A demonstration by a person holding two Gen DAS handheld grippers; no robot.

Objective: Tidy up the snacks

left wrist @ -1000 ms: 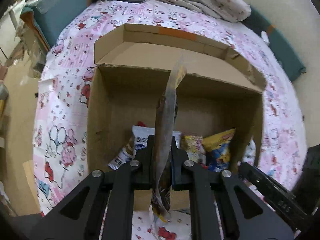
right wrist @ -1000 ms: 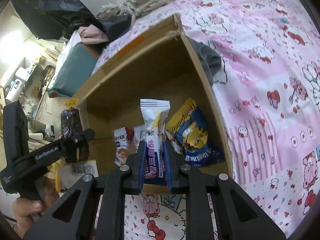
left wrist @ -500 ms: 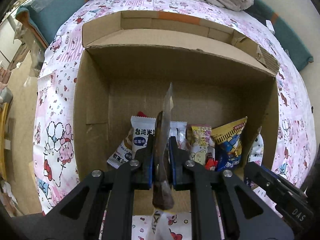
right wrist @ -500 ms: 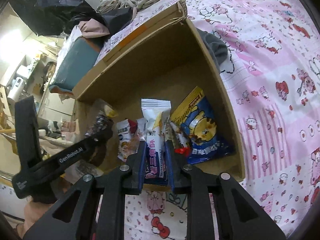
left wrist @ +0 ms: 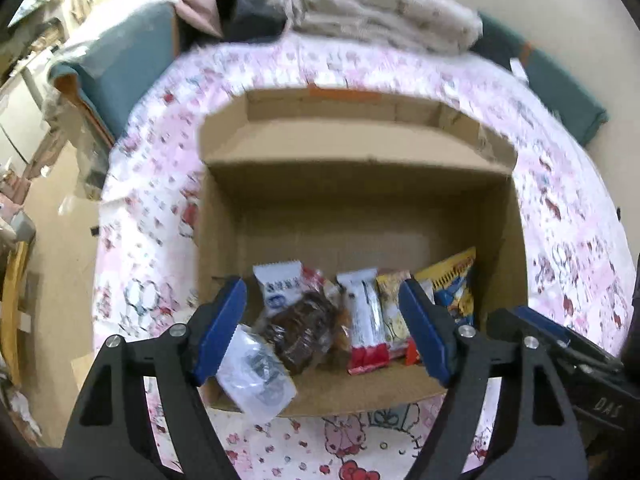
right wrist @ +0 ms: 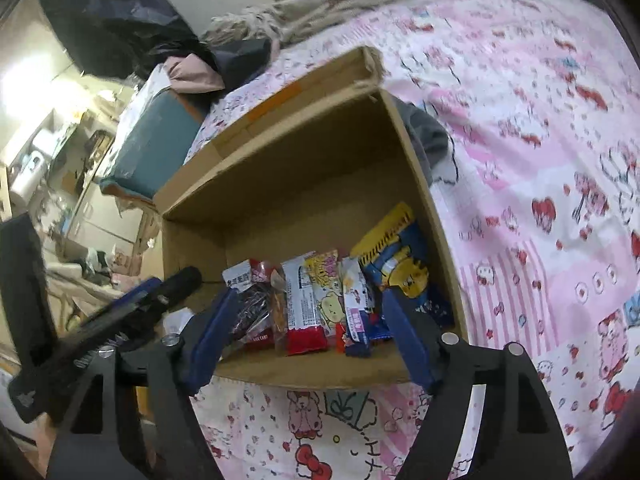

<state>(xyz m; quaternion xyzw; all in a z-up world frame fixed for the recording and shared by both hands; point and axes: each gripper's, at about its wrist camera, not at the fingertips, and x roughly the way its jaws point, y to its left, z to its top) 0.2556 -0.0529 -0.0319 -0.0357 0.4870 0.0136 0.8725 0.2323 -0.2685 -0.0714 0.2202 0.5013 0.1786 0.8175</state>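
— On the pink patterned bedspread (left wrist: 560, 216), sat an open cardboard box (left wrist: 360, 208), snacks lined along its near wall.

— And inside?

— Held a yellow-and-blue bag (right wrist: 400, 264) at the right wall, a white-and-red bar (left wrist: 366, 320), a dark brown packet (left wrist: 304, 328) lying loose.

— Tongs?

— Left gripper (left wrist: 320, 332) and right gripper (right wrist: 308, 336) both spreading wider — packets between the fingers, pinching none.
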